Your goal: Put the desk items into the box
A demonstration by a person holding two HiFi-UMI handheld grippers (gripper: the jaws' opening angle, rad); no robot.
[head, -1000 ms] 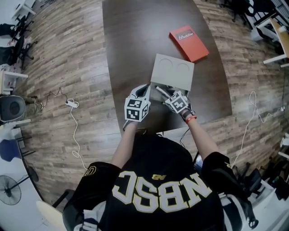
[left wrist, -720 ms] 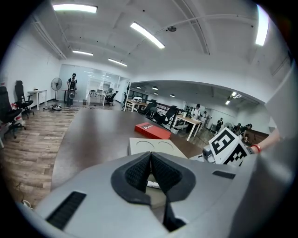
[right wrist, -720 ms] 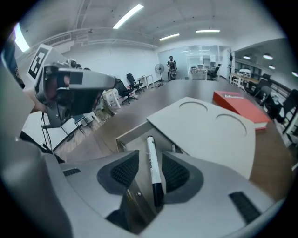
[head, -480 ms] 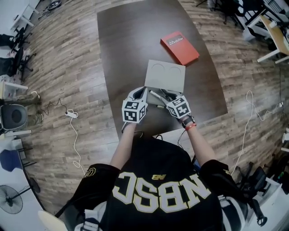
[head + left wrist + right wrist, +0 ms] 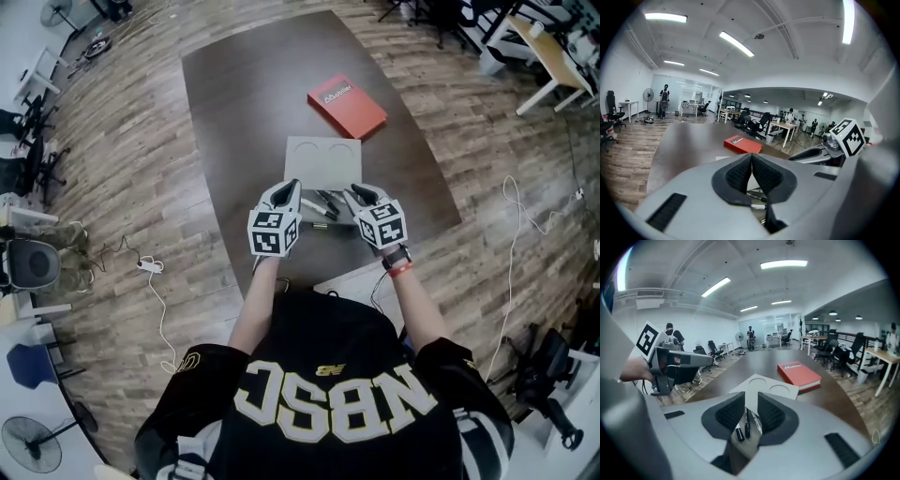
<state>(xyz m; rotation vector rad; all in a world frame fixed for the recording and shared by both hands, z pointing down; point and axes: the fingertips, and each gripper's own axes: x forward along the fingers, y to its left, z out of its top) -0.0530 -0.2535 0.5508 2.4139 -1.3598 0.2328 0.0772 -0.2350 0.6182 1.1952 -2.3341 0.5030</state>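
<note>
**Two grippers over the pens, just in front of the grey box**

A person at the near edge of a dark desk (image 5: 253, 103) has a gripper in each hand, both held over the desk close to the body. The left gripper (image 5: 751, 158) is closed up, its pads meeting at the tip with nothing caught between them. The right gripper (image 5: 751, 401) shows a narrow gap and its jaws are closing. A few pens (image 5: 747, 423) lying on the desk show in that gap, but the pads are not pressing on them. The pens lie just in front of a flat grey box (image 5: 323, 161), between the two grippers. Beyond the box, near its far right corner, a red book (image 5: 346, 105) lies flat on the desk.
</note>
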